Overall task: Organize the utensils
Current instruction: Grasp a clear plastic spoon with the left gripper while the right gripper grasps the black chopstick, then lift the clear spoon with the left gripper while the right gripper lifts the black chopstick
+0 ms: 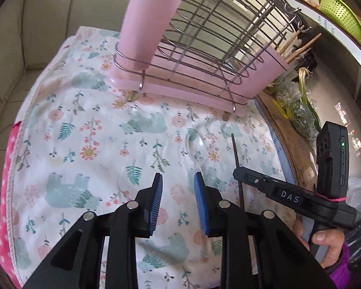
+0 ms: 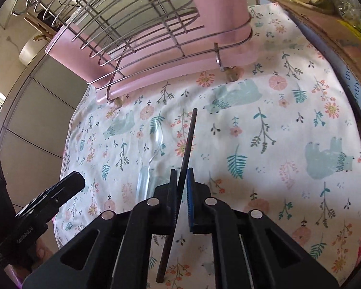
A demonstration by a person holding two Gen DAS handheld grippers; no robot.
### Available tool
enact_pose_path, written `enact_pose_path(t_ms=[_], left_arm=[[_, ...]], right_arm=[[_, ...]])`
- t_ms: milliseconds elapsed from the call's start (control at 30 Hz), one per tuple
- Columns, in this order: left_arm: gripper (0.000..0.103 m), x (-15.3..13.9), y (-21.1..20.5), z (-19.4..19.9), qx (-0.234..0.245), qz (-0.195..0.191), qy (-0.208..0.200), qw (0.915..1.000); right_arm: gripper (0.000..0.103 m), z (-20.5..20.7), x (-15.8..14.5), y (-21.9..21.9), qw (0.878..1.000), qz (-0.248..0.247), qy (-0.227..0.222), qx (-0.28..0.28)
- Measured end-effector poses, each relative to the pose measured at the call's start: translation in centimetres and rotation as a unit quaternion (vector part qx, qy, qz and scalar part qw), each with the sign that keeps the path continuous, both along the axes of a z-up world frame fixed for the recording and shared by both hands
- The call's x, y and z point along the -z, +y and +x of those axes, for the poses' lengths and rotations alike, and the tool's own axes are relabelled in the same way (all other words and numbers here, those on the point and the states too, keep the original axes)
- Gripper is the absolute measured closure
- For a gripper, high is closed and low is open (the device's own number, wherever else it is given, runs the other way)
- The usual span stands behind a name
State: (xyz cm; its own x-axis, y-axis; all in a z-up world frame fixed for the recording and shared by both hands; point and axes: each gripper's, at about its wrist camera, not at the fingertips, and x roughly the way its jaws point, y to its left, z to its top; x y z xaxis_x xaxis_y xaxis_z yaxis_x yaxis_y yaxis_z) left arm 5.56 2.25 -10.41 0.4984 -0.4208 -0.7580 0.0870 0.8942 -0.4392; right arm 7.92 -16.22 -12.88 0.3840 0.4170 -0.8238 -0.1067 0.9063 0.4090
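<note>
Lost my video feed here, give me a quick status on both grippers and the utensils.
Right gripper shut on the dark chopstick. Left gripper open, empty, above the clear plastic spoon on the floral cloth. Pink utensil holder ahead, nothing blocking.

Dark chopstick (image 2: 185, 149) beside clear spoon (image 2: 154, 144) (both on cloth).
</note>
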Motion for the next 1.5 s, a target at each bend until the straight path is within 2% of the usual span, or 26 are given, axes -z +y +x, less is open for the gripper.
enact_pose_path(t_ms=[133,400,500,600,767,900,1200,1500], left_arm=[[0.077,0.1,-1.8,1.9,0.035,-0.019,0.026,0.9989],[0.077,1.9,-5.5,6.6,0.058,0.043,0.090,0.9933],[0.078,3.0,-6.0,8.0,0.050,0.047,0.117,0.9907],[0.079,3.8,-6.5,8.9,0.043,0.055,0.126,0.9895],[0.082,4.2,-7.2,9.3,0.035,0.072,0.111,0.9906],[0.094,4.3,-7.1,9.1,0.028,0.084,0.094,0.9916],[0.096,3.4,-5.2,7.3,0.001,0.068,0.076,0.9948],[0.097,0.1,-3.2,4.0,-0.005,0.077,0.021,0.9968]], right_arm=[[0.095,-0.7,-0.4,-1.7,1.000,-0.026,-0.006,0.004],[0.095,-1.7,1.1,-3.7,1.000,-0.016,0.015,0.006],[0.095,-1.8,1.3,-3.8,1.000,-0.014,0.013,0.001],[0.095,-1.9,1.3,-3.8,1.000,-0.014,0.005,-0.002],[0.095,-1.9,1.6,-3.6,1.000,-0.001,0.000,-0.004],[0.095,-2.2,1.4,-4.1,1.000,0.001,-0.003,-0.004],[0.095,-2.5,1.3,-3.7,1.000,-0.008,-0.016,-0.002],[0.095,-2.6,1.3,-3.4,1.000,-0.018,-0.015,0.001]])
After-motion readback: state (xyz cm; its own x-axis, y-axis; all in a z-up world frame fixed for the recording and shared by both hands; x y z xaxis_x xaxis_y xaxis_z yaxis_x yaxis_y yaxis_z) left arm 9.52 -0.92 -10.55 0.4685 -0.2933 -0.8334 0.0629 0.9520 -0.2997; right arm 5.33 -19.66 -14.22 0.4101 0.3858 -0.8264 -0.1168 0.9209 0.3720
